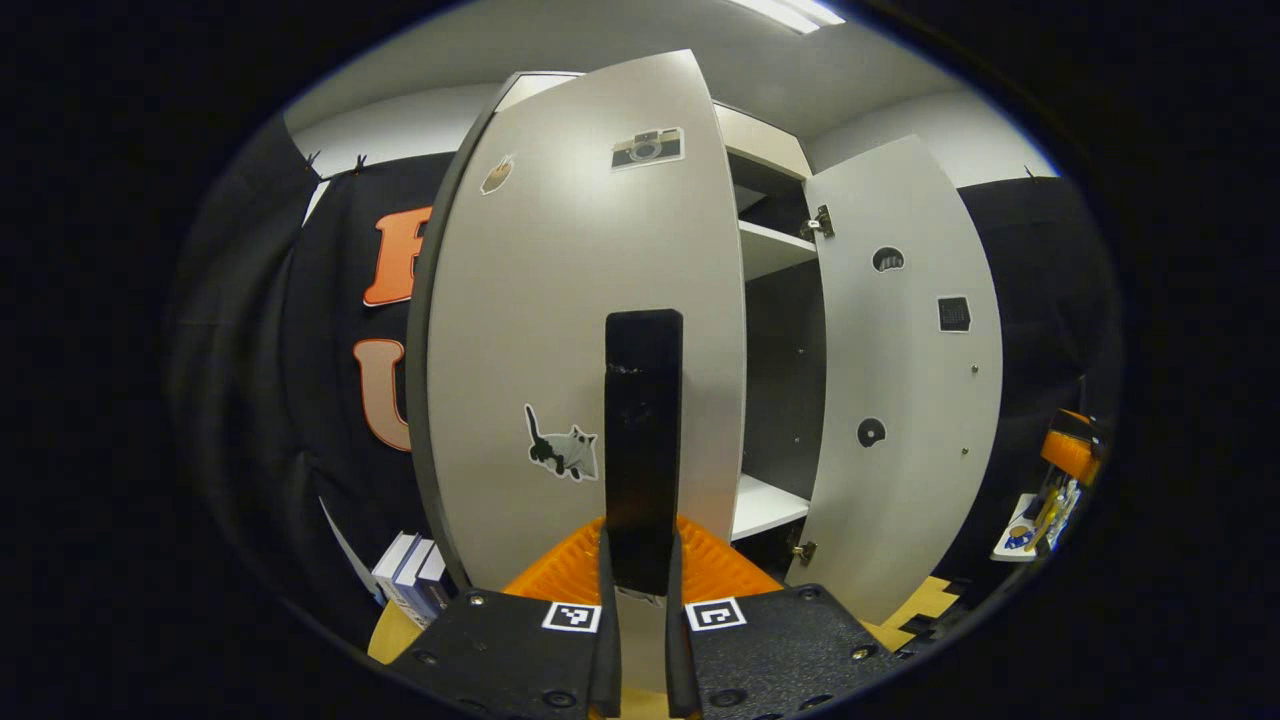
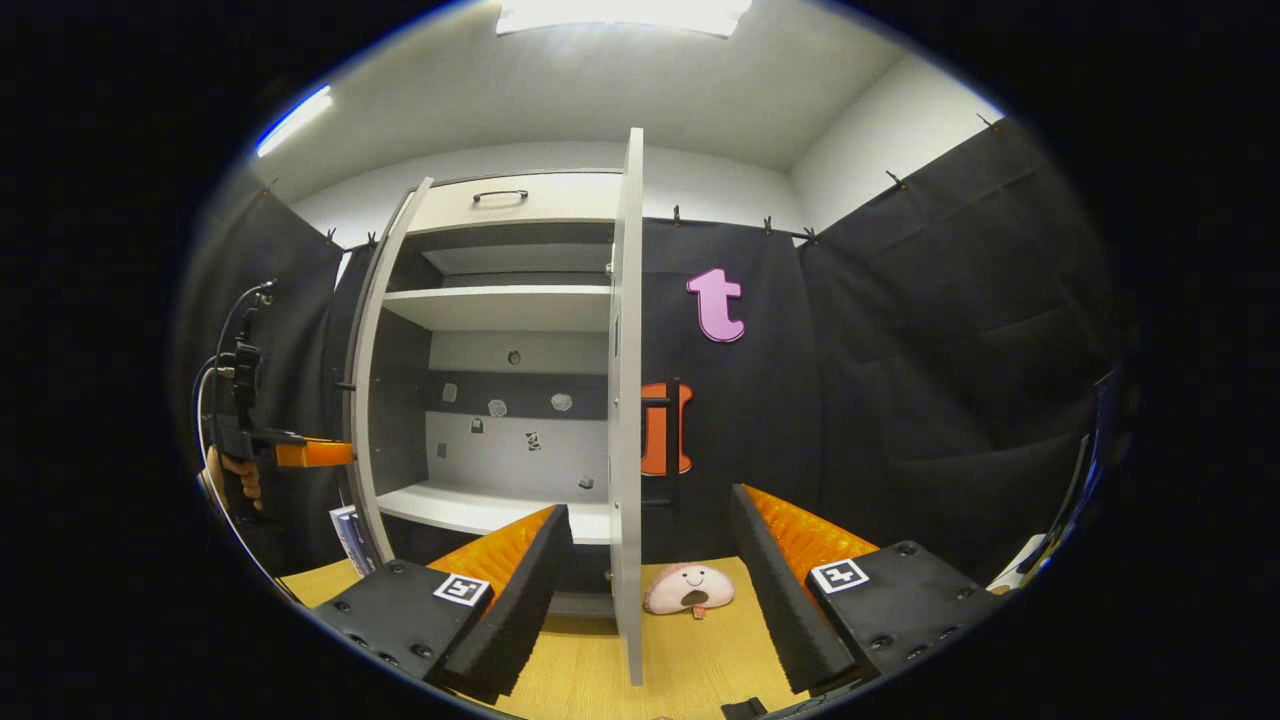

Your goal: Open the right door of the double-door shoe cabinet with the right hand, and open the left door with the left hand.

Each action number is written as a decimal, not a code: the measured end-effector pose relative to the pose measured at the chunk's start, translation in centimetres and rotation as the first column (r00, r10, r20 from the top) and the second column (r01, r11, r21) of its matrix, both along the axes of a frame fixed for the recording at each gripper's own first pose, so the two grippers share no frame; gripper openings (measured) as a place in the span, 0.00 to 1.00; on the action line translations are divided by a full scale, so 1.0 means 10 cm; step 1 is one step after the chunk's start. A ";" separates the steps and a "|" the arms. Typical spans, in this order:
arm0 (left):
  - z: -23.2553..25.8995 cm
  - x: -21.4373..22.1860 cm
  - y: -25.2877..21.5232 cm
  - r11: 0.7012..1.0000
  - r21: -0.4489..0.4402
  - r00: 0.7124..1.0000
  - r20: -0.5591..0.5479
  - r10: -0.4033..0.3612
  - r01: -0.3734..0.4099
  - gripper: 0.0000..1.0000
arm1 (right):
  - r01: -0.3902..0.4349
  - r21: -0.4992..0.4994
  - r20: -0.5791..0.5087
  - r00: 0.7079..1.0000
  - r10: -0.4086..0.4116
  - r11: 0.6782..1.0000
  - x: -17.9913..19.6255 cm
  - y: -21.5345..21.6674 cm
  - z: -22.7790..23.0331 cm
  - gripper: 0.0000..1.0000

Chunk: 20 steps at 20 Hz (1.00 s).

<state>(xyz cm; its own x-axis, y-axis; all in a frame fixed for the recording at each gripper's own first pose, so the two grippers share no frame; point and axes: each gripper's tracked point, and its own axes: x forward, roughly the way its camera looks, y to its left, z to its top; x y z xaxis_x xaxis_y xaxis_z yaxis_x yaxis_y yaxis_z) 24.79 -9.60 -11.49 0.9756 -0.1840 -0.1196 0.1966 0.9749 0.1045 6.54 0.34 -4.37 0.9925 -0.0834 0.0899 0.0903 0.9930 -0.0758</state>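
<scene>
In the left gripper view, the left gripper (image 1: 643,590) is seen pressed together on the black handle (image 1: 643,440) of the left door (image 1: 560,330), both fingers clamped against the handle's lower end. The left door is swung partway out from the shoe cabinet (image 1: 770,250), and stickers of a camera (image 1: 647,148) and a cat (image 1: 562,449) are stuck on its face. Beyond it, the right door (image 1: 905,380) is seen standing wide open, with white shelves visible between the two doors. In the right gripper view, the right gripper (image 2: 650,575) is held spread wide, nothing between its fingers, with the edge of the right door (image 2: 626,400) standing upright in the gap, touched by neither finger as far as can be told. The cabinet interior (image 2: 500,400) is exposed, and a small plush toy (image 2: 688,590) is lying on the wooden floor (image 2: 600,680) just beside the door. The left gripper (image 2: 310,453) is seen at the far left, held by a hand (image 2: 235,480).
</scene>
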 end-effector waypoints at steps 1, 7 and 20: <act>0.00 0.00 0.01 1.000 -0.005 1.000 0.000 0.000 0.000 0.17 | 0.001 -0.002 0.000 1.000 -0.001 1.000 -0.01 0.02 -0.01 1.00; 0.01 -0.03 -0.01 0.999 -0.044 1.000 0.003 -0.018 0.019 0.18 | 0.000 0.004 -0.007 1.000 0.000 1.000 -0.06 0.07 -0.04 1.00; -0.04 -0.20 0.41 0.992 0.118 0.998 -0.013 0.055 -0.053 0.22 | -0.017 -0.003 0.003 1.000 0.017 1.000 -0.03 0.28 -0.04 1.00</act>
<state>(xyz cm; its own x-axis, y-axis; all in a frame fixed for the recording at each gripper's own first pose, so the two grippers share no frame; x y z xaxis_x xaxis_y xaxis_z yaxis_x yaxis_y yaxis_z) 22.78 -5.46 -11.91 0.9815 -0.1149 -0.1533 0.1468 0.9652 0.2166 6.23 3.11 -4.74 0.9934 -0.0662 0.0935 0.0736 0.9942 -0.0783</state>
